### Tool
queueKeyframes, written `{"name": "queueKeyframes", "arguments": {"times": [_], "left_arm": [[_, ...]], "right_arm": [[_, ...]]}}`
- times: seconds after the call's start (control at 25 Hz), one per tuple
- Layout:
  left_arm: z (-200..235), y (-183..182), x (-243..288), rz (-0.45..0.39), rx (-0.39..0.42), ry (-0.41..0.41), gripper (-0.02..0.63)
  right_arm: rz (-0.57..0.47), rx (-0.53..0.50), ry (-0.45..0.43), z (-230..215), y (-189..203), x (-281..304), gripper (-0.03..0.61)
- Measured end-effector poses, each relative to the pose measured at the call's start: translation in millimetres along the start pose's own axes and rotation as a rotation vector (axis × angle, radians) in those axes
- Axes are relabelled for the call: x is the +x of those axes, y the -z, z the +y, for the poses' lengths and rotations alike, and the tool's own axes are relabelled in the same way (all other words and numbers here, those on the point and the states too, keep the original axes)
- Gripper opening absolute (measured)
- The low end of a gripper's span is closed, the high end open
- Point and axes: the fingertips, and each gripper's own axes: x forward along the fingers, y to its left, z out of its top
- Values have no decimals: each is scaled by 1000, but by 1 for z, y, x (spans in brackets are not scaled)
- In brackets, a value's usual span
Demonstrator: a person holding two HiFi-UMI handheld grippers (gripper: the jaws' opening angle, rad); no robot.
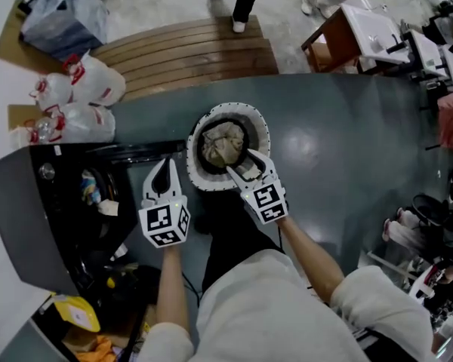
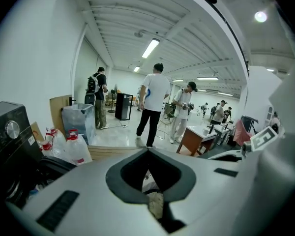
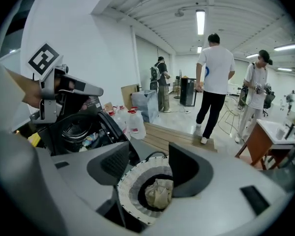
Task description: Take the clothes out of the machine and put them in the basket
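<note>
Grey floor point(image 1: 340, 149), frame centre: a basket point(image 1: 202, 176) holds a beige cloth point(image 1: 223, 143) (crumpled); right gripper point(image 1: 240, 163) spread over its rim, left gripper point(image 1: 164, 173) pressed together alongside.

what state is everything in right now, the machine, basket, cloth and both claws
washing machine: door open, clothes left in the drum
basket: upright on the floor, one cloth in it
cloth: crumpled, lying in the basket, not gripped
left claw: shut, tips together, beside the basket
right claw: open, over the basket rim, empty
</note>
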Motion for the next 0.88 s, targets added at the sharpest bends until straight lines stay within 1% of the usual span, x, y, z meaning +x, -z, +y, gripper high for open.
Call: {"name": "queueKeyframes", "arguments": {"times": [0.08, 0.2, 0.24, 0.28, 0.44, 0.6, 0.72, 0.88], "left_arm": [[8, 3, -6, -5, -18, -27, 18], [25, 9, -20, -17, -48, -75, 18], [32, 12, -25, -23, -58, -93, 18], [39, 14, -30, -28, -68, -111, 18], [70, 24, -52, -48, -118, -191, 18], [105, 42, -88, -76, -170, -293, 18], [136, 66, -125, -100, -215, -385, 18], [183, 106, -180, -126, -294, -528, 18]], "right_arm": [[0, -19, -11, 6, -5, 1, 221], [-9, -52, -36, 19, -13, 4, 109], [-12, -67, -49, 24, -16, 7, 59], [-14, -83, -65, 30, -19, 10, 30], [-9, -155, -141, 56, -32, 25, 23], [-7, -233, -220, 93, -39, 41, 22], [-8, -297, -294, 133, -38, 56, 23], [-1, -394, -417, 200, -35, 82, 23]]}}
